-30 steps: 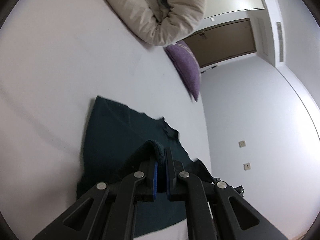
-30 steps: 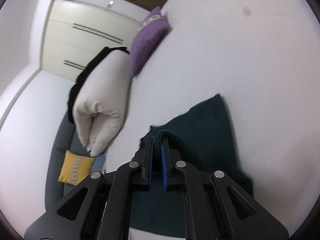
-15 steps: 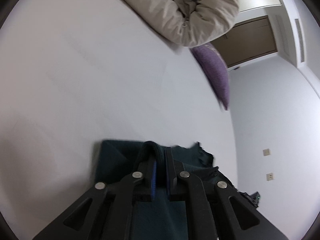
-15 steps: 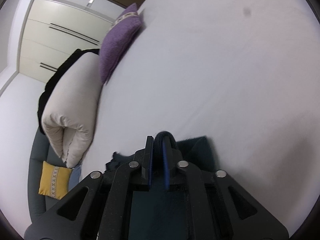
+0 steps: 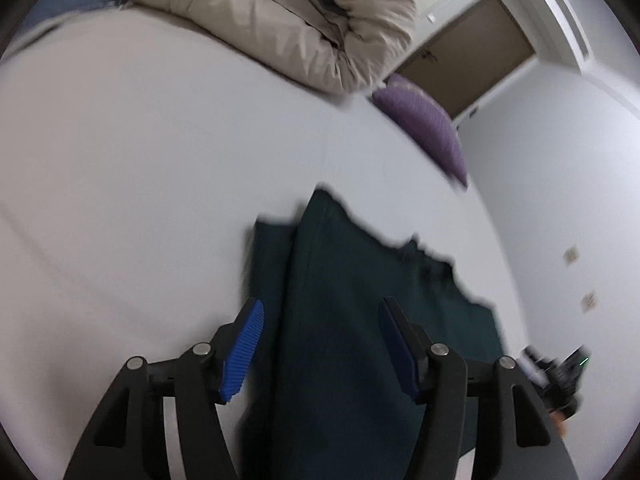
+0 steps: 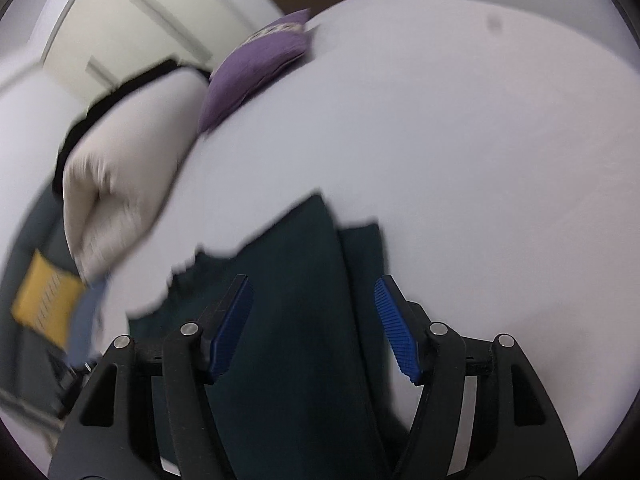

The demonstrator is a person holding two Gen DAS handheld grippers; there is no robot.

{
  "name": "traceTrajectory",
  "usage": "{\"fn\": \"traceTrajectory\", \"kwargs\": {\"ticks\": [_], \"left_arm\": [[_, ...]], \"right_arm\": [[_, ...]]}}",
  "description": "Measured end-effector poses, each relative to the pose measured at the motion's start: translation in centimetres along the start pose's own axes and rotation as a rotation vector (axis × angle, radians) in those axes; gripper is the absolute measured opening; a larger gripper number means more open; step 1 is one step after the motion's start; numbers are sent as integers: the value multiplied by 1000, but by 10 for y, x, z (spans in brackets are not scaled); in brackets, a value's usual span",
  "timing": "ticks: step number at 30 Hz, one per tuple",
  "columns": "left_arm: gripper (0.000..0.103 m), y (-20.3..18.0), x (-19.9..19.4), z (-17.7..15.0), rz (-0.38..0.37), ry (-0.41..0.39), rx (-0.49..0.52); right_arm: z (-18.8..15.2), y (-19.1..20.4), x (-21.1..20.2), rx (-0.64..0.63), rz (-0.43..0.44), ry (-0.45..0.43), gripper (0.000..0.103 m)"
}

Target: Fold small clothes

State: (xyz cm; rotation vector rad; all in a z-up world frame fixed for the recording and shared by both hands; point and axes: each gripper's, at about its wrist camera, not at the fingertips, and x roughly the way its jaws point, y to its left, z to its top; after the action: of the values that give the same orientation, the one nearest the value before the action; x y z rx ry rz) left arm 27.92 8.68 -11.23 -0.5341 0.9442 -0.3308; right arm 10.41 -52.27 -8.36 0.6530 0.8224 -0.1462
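The dark green garment lies flat on the white bed, spreading from the near edge of both views toward the middle of the mattress. In the left wrist view the left hand-held gripper hangs above it with its jaws opening; the cloth shows in the gap between the blue pads but neither pad presses on it. A folded layer forms a long straight edge running away from the gripper, with a narrower strip of the same cloth showing just to its left. The far right edge of the garment is ragged and blurred.

In the right wrist view the right hand-held gripper is likewise opening over the garment, the cloth seen between its pads and free of them. Here the folded edge runs up the middle, with the narrower strip to its right.

The garment looks like a soft, matte knit. The pads are ribbed blue rubber on black plastic fingers with small metal pins. At the far side of the bed sit a puffy beige duvet and a purple cushion. A yellow cushion shows far left in the right wrist view. No writing is readable.
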Motion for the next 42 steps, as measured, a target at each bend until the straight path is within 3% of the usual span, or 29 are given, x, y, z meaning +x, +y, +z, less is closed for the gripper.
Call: {"fn": "traceTrajectory", "kwargs": {"ticks": [6, 12, 15, 20, 25, 27, 29, 32, 35, 39, 42], "left_arm": [[61, 7, -7, -40, 35, 16, 21], [42, 2, -12, -51, 78, -5, 70], [37, 2, -13, -53, 93, -2, 87], [31, 1, -12, -57, 116, 7, 110], [20, -1, -10, -58, 135, 11, 131], [19, -4, -11, -60, 147, 9, 154], [18, -5, -12, -61, 147, 7, 155], [15, -6, -13, -62, 145, 5, 161], [6, -6, -21, -65, 143, -13, 162], [6, -3, -29, -71, 139, -22, 160], [6, 6, -24, -77, 133, -6, 140]], "right_arm": [[-34, 2, -8, -88, -41, 29, 53], [-54, 2, -15, -144, -93, 27, 46], [-84, -8, -39, -152, -92, 27, 42], [-92, -13, -46, -162, -107, 34, 33], [-95, -21, -53, -156, -129, 28, 30], [-97, -21, -51, -174, -131, 44, 15], [-101, -18, -51, -204, -140, 54, 6], [-103, -15, -56, -216, -146, 40, 5], [-103, -13, -66, -209, -139, 19, 5], [-105, -16, -80, -168, -105, -3, 5], [-112, -25, -77, -150, -127, 20, 5]]}}
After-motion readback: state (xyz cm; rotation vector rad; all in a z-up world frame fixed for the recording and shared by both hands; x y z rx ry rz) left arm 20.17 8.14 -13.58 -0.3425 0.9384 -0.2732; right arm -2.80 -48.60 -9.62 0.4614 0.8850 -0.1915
